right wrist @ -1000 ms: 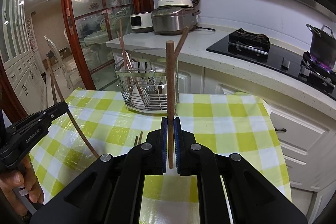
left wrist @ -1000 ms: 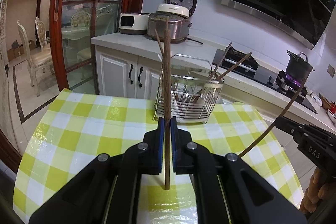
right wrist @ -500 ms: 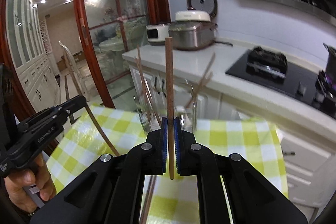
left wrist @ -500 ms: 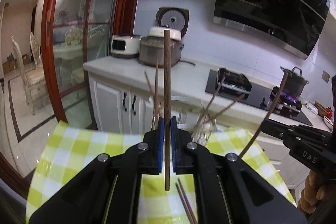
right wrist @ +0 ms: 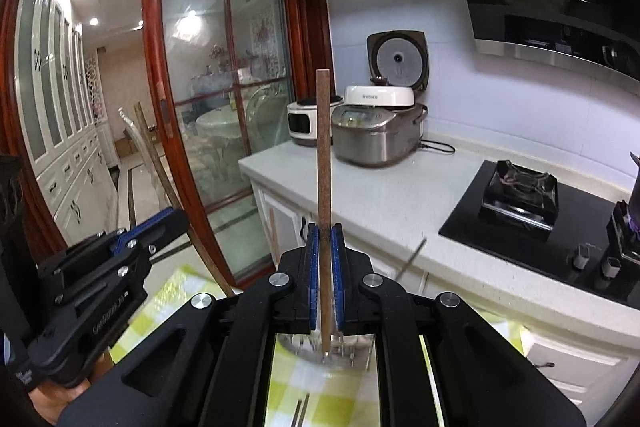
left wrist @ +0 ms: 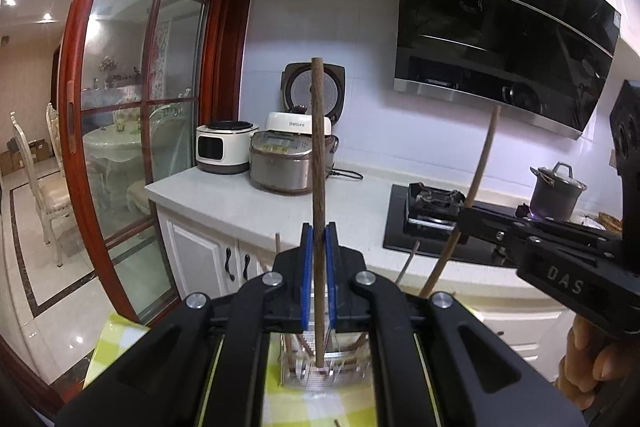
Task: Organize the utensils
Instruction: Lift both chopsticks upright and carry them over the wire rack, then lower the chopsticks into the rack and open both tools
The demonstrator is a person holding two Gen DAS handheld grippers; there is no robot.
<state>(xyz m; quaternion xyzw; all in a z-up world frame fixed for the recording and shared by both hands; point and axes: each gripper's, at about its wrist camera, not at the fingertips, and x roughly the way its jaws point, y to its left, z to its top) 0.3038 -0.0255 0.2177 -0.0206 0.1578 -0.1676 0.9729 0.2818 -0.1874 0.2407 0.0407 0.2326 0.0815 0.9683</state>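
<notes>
Both sets of jaws are clenched tight, each one pinching a single wooden chopstick between blue ribbed pads. Going left to right: the left gripper (left wrist: pixel 319 247) has its dark brown chopstick (left wrist: pixel 318 155) standing pretty much upright, round and a bit rough-grained, its lower tip hanging free below the pads. Right under that tip, between the black matte gripper arms, sits the wire utensil rack (left wrist: pixel 324 367), shiny thin metal bars, with a few more sticks leaning inside it. It stands on a glossy yellow-and-white checked tablecloth (left wrist: pixel 116 343).

Over on the right in the same view you can see the right gripper (left wrist: pixel 464 223) from the side, holding a lighter, thinner-looking chopstick (left wrist: pixel 480 171) tilted at an angle, with the person's fingers (left wrist: pixel 600 371) wrapped around the handle below.

From the right wrist camera, that lighter chopstick (right wrist: pixel 323 163) looks square-ended and pale tan, upright in the pads, with its bottom tip over the rack (right wrist: pixel 332 347). The left gripper (right wrist: pixel 160 223) shows at the left edge there, its stick (right wrist: pixel 160 167) slanting up.

Background stuff: smooth white stone-look counter (left wrist: pixel 248 199), a round brushed-metal rice cooker (left wrist: pixel 288 163) with its lid flipped up, a small white cooker (left wrist: pixel 222 147) beside it, a black glass hob (left wrist: pixel 432 227), a grey lidded pot (left wrist: pixel 558 191), and a glossy black range hood (left wrist: pixel 500 39).
</notes>
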